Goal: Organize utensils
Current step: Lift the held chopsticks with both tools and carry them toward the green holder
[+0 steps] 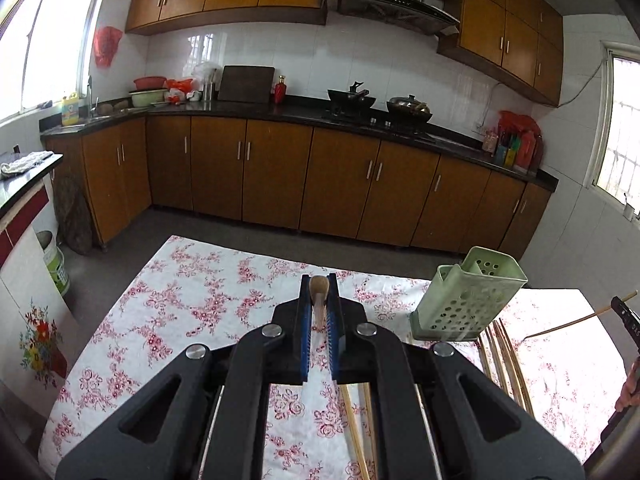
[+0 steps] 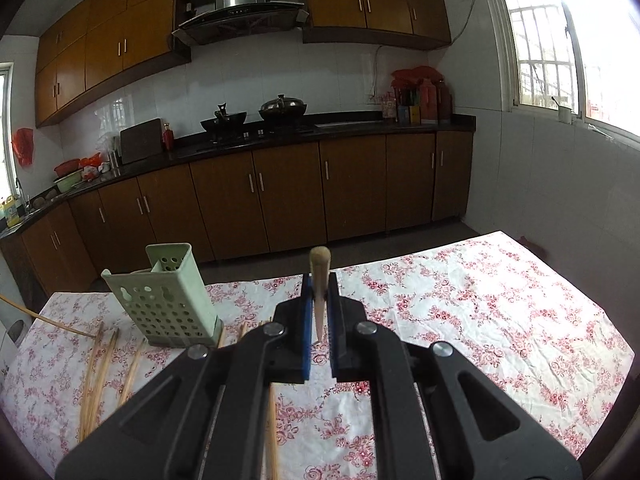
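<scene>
My left gripper (image 1: 319,280) is shut on a wooden chopstick (image 1: 319,294), seen end-on between the blue pads. My right gripper (image 2: 320,276) is shut on another chopstick (image 2: 320,280) that points up and forward. The pale green perforated utensil holder (image 1: 466,300) stands on the floral tablecloth, right of the left gripper and left of the right gripper (image 2: 168,300). Several loose chopsticks (image 1: 502,354) lie on the cloth beside the holder; they also show in the right wrist view (image 2: 100,372). The right gripper's chopstick shows at the left view's right edge (image 1: 580,318).
The table with the white and red floral cloth (image 2: 460,320) fills the foreground. Beyond it are a grey floor and brown kitchen cabinets (image 1: 280,176) under a black counter with woks (image 1: 352,100). A white cabinet (image 1: 24,272) stands left of the table.
</scene>
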`<state>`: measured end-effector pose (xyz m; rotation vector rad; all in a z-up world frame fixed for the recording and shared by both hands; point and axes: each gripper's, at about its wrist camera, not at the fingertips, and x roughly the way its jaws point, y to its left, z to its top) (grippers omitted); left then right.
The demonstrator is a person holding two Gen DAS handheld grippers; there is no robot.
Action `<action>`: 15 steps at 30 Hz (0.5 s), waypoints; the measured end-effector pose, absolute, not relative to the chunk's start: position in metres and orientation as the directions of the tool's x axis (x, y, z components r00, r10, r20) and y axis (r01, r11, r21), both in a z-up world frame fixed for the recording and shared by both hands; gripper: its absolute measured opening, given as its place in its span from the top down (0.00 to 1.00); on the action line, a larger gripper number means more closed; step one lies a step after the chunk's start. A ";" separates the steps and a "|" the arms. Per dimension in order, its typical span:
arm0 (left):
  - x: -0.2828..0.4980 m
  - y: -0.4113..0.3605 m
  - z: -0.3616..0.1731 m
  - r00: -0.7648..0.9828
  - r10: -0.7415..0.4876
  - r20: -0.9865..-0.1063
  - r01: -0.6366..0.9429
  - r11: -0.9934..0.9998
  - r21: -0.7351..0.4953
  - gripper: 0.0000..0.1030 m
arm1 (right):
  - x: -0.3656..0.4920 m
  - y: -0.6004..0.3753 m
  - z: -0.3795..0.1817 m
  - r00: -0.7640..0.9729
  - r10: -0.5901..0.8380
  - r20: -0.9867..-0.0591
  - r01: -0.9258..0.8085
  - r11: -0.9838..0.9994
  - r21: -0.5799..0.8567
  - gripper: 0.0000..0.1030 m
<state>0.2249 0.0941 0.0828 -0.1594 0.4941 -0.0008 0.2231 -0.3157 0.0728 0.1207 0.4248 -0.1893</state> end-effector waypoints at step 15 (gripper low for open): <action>0.237 0.058 0.207 0.967 -0.109 -0.229 0.064 0.979 -0.194 0.93 | 0.234 -0.296 0.196 0.991 0.006 -0.131 0.027 0.968 0.250 0.93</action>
